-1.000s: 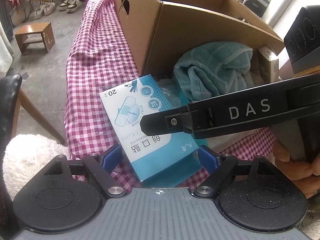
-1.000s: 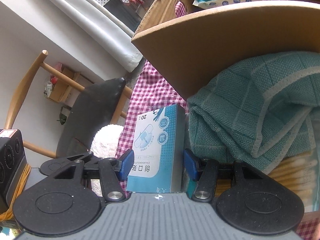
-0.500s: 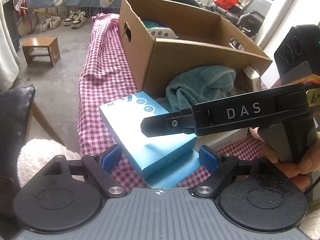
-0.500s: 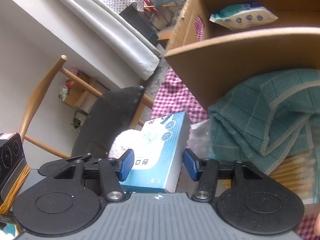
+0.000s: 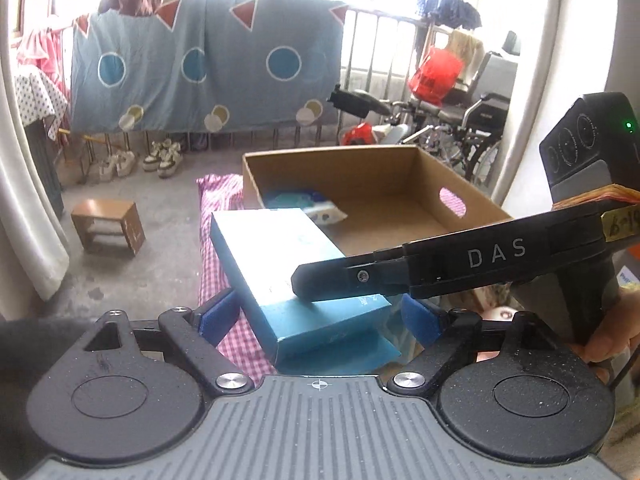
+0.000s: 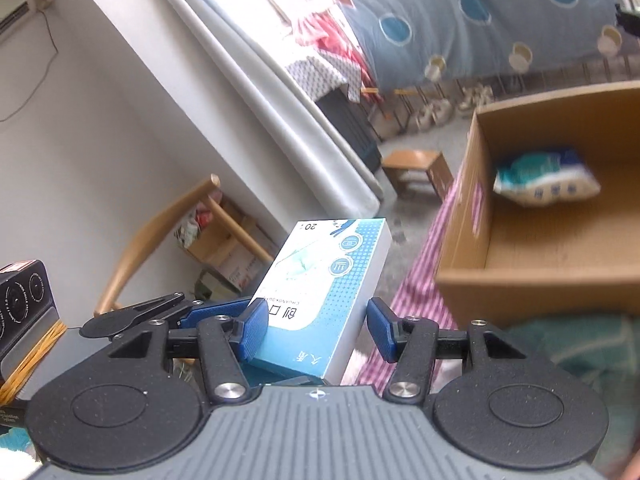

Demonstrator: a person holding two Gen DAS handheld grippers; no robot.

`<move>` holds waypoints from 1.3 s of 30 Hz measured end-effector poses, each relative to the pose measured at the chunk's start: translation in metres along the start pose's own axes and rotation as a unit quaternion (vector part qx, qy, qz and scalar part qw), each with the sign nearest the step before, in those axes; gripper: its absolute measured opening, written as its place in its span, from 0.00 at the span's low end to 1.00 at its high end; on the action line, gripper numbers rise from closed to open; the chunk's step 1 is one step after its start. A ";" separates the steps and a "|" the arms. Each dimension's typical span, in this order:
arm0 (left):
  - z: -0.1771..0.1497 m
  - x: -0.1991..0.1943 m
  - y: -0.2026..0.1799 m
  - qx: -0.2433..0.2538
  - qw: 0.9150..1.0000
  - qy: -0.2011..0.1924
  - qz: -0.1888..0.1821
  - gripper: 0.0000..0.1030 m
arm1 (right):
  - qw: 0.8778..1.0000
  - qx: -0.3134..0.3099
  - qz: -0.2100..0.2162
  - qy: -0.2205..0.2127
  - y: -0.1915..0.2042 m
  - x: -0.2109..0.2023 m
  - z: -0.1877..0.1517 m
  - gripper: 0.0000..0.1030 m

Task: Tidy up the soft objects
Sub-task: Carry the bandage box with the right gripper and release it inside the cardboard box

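A blue and white bandage box [image 5: 288, 280] is held in the air, tilted, in front of the open cardboard box [image 5: 476, 204]. My right gripper [image 6: 318, 330] is shut on the bandage box [image 6: 320, 288]; its black finger [image 5: 360, 278] crosses the left wrist view over the box. My left gripper [image 5: 320, 316] is open, its blue pads on either side of the box's near end; contact is unclear. A wet-wipes pack [image 6: 546, 182] lies inside the cardboard box. A teal towel [image 6: 580, 344] lies below its near wall.
The table has a red-checked cloth [image 5: 218, 248]. A wooden chair [image 6: 168, 236] stands to the left. A small wooden stool [image 5: 106, 226] stands on the floor beyond. A wheelchair [image 5: 468, 128] is behind the cardboard box.
Both grippers have risen together. The bandage box has left the table and now hangs level with the cardboard box's rim. The towel has dropped out of the left wrist view.
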State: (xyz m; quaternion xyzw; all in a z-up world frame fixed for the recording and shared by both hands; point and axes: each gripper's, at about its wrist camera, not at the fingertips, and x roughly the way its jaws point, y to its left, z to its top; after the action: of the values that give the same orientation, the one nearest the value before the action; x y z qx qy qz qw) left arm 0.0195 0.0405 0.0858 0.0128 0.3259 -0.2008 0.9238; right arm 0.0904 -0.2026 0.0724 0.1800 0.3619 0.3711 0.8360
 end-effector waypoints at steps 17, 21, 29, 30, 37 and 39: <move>0.088 0.134 -0.019 0.013 0.998 0.035 -0.059 0.86 | 0.996 0.059 -0.056 0.044 -0.146 0.021 0.118 0.56; 0.084 0.168 -0.017 -0.006 0.995 0.075 -0.061 0.86 | 0.990 0.085 -0.055 0.097 -0.197 0.062 0.130 0.56; 0.066 0.178 -0.013 -0.012 0.993 0.104 -0.053 0.91 | 0.977 0.096 -0.135 0.134 -0.244 0.089 0.130 0.56; 0.065 0.171 -0.012 -0.012 0.994 0.099 -0.054 0.92 | 0.976 0.099 -0.142 0.130 -0.245 0.085 0.129 0.56; 0.049 0.125 0.009 -0.026 0.996 0.064 -0.062 0.96 | 0.963 0.102 -0.194 0.154 -0.246 0.054 0.131 0.68; 0.044 0.114 0.016 -0.034 0.996 0.057 -0.064 0.96 | 0.958 0.104 -0.197 0.181 -0.245 0.058 0.124 0.70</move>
State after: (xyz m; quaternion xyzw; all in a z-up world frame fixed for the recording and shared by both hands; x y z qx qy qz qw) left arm 0.1325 0.0070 0.0492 -0.0276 0.3844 -0.2472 0.8890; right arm 0.3290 -0.3252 -0.0109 0.1205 0.5722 0.1860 0.7896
